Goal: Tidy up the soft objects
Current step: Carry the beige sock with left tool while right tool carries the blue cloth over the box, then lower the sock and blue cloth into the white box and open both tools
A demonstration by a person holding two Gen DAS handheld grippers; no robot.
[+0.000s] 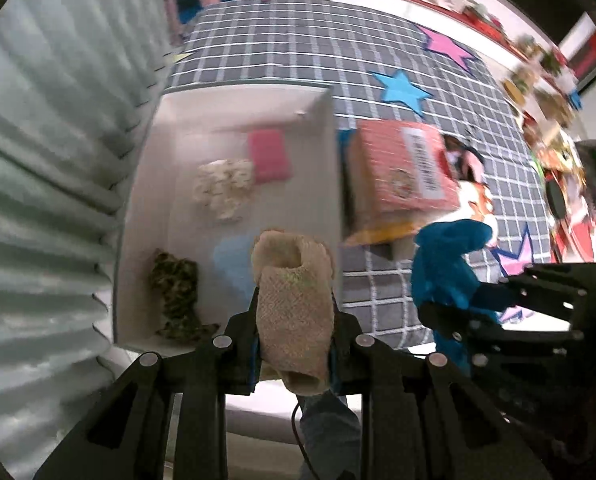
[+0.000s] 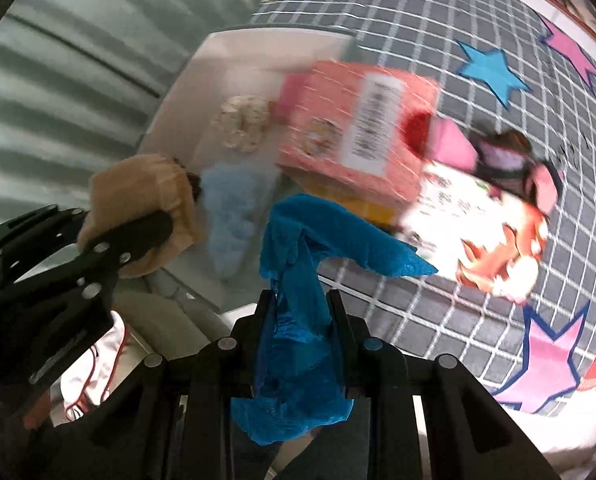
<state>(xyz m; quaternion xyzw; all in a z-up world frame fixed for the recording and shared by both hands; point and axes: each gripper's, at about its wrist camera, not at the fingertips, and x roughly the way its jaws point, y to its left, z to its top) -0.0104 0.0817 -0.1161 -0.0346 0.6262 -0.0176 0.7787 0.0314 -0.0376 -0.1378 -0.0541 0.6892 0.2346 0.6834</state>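
Four soft items already lie in the white box (image 1: 326, 128) at centre left, while the left tongs (image 1: 294, 320) are clamped on a beige sock (image 1: 294, 304) and the right tongs (image 2: 302, 308) on a blue cloth (image 2: 298, 248), both yet to be dropped in.

Left gripper (image 1: 294, 300) clamped on a beige knit sock (image 1: 294, 320), pointing steeply down over the near end of a white box (image 1: 330, 120). Inside the box: pink pad (image 1: 269, 155) at the far end, cream fluffy piece (image 1: 224, 188) just beside it, camo cloth (image 1: 176, 294) near the left wall, pale blue piece (image 1: 234, 260) partly behind the sock. Right gripper (image 1: 458, 308) off to the right, pinching a blue cloth (image 1: 446, 268). Pink carton (image 1: 402, 164) lies on the grey grid mat (image 1: 298, 48) beside the box. Frame is blurred.
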